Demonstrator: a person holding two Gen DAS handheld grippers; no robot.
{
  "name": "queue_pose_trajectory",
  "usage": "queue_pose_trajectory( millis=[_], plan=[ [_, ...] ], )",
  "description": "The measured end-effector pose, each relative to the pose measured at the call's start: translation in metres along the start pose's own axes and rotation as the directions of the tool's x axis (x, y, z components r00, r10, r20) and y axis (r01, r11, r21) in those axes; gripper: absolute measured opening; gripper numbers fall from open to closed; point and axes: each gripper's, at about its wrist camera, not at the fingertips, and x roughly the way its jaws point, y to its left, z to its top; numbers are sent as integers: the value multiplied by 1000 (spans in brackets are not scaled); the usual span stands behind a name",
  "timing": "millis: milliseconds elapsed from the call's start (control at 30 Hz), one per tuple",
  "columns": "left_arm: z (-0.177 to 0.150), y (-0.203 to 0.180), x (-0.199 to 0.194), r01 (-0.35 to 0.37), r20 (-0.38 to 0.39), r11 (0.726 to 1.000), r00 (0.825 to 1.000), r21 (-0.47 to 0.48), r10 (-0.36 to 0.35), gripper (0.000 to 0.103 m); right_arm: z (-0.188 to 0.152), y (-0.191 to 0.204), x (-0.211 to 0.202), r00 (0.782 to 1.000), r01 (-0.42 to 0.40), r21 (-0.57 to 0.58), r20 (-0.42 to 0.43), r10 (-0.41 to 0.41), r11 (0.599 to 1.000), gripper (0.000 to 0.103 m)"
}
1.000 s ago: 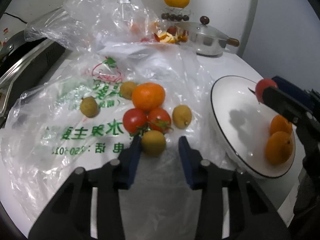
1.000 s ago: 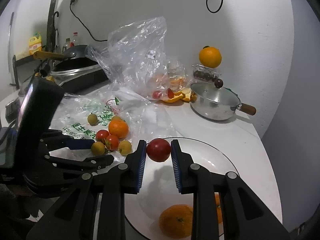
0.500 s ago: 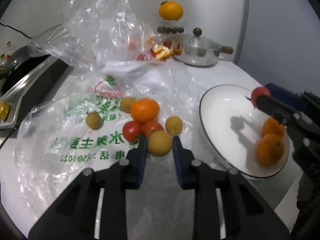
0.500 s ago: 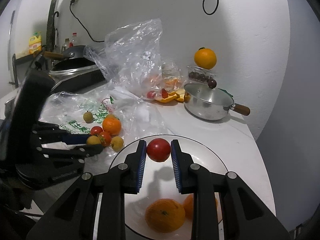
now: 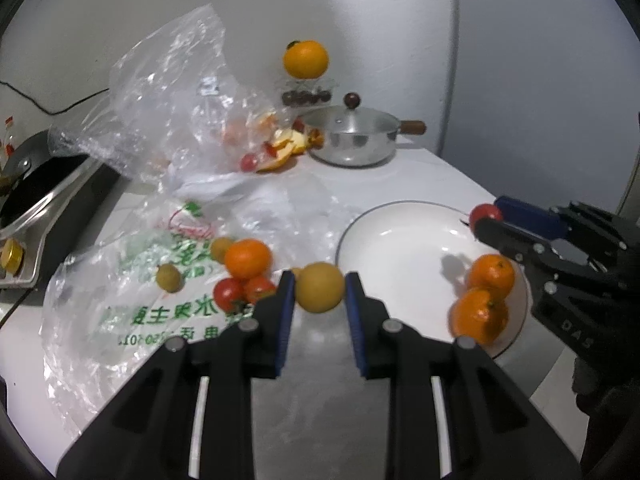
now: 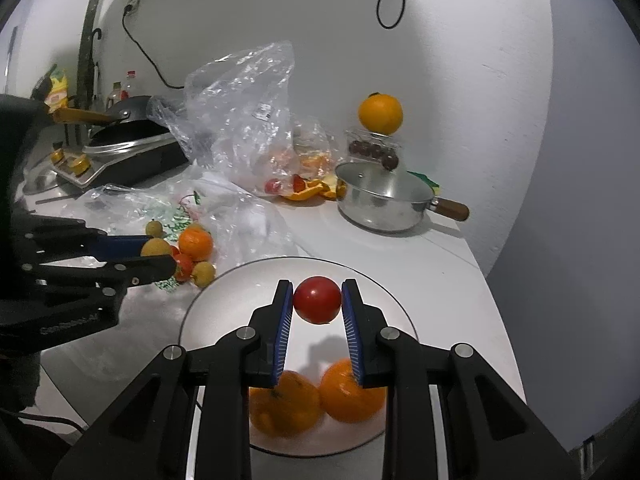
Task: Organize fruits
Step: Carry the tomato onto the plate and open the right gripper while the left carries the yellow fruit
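Since a second ago the left gripper [image 5: 320, 292] has clamped on the yellow-green fruit [image 5: 320, 287] and lifted it off the plastic bag [image 5: 120, 292]. The right gripper [image 6: 317, 300] holds a red tomato [image 6: 317, 299] over the white plate [image 6: 240, 280], beside two oranges [image 6: 316, 400]. Mid-transfer; next, probably lower and release gently.

The left hand-held gripper [image 5: 320, 292] covers the bench's [image 5: 420, 176] near edge and part of the small yellow-brown fruit [image 5: 297, 273] behind its left finger. The right hand-held gripper [image 6: 318, 304] hides the tops of two oranges [image 6: 348, 400] on the plate [image 6: 224, 296], and both are blurred. The plate's right rim is hidden behind that gripper in the left wrist view. Contents of the crumpled clear bag [image 6: 240, 120] are smeared behind plastic. The stove [image 5: 52, 208] is cut off at the left edge.
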Motion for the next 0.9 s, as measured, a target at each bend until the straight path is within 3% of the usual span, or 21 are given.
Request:
queue_pose_trajectory(
  millis=[900],
  plan=[
    [7, -55, 26, 50, -46, 996, 998, 68, -47, 26, -23, -49, 8, 1000, 1, 81, -23, 1, 997, 27]
  ],
)
